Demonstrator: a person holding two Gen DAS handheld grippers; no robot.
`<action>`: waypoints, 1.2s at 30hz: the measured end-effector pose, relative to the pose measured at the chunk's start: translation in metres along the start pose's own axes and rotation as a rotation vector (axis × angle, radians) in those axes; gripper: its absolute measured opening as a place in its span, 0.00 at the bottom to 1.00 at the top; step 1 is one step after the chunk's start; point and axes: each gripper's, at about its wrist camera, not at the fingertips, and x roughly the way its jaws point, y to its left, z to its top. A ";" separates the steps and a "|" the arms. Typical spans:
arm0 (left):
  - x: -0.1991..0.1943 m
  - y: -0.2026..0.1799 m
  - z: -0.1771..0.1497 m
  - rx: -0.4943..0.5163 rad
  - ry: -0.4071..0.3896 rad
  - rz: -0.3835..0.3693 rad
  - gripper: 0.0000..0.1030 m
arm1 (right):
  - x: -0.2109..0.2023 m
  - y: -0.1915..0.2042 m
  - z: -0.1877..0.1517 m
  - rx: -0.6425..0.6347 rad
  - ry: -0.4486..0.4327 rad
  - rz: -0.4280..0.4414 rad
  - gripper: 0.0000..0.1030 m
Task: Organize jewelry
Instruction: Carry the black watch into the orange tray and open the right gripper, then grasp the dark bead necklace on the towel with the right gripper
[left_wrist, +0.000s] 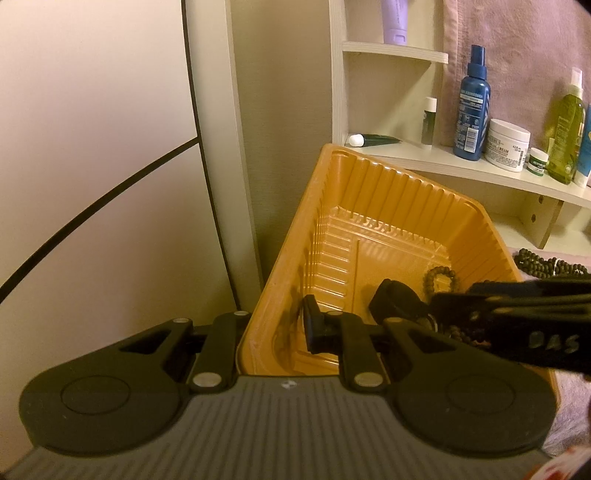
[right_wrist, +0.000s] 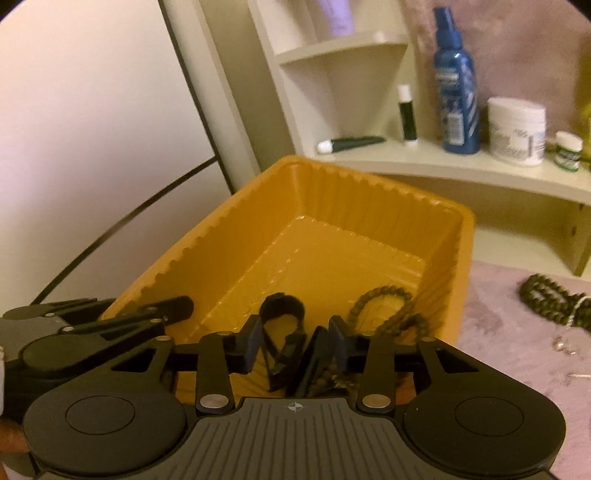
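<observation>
- The orange tray (right_wrist: 332, 192) is the landmark: a ribbed plastic tub on a pink cloth (right_wrist: 517, 354), with its far corner toward a white shelf unit (right_wrist: 443, 162).
- The left gripper (left_wrist: 275, 332) grips the tray's near-left wall: 1 finger (left_wrist: 314, 328) sits inside the tray, the other is outside the rim, so the jaws are closed down narrow on the wall.
- The right gripper (right_wrist: 295, 350) reaches over the tray's near edge; its fingers (right_wrist: 338, 343) stand a moderate gap apart, with a black strap (right_wrist: 282, 321) between them. I cannot tell whether the pads press on it.
- In the left wrist view the right gripper comes in from the tray's right side, over its near-right corner.
- A brown bead bracelet (right_wrist: 384, 306) lies on the tray floor near the right wall, just beyond the right gripper's right finger.
- More beads (right_wrist: 328, 376) show low behind that finger, inside the tray's near edge.
- A dark bead strand (right_wrist: 550, 299) lies on the cloth outside the tray, to its right.
- On the shelf behind the tray stand a blue spray bottle (right_wrist: 456, 92), a white cream jar (right_wrist: 515, 129), a small stick (right_wrist: 406, 114) and a lying dark tube (right_wrist: 351, 144).
</observation>
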 end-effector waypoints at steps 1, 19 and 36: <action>0.000 0.000 0.000 0.000 0.000 0.000 0.16 | -0.005 -0.003 0.000 -0.003 -0.008 -0.008 0.41; -0.002 -0.001 0.001 0.010 -0.004 0.007 0.16 | -0.099 -0.101 -0.029 0.171 -0.051 -0.224 0.45; -0.003 -0.003 0.001 0.025 -0.004 0.016 0.16 | -0.130 -0.169 -0.067 0.212 -0.003 -0.415 0.45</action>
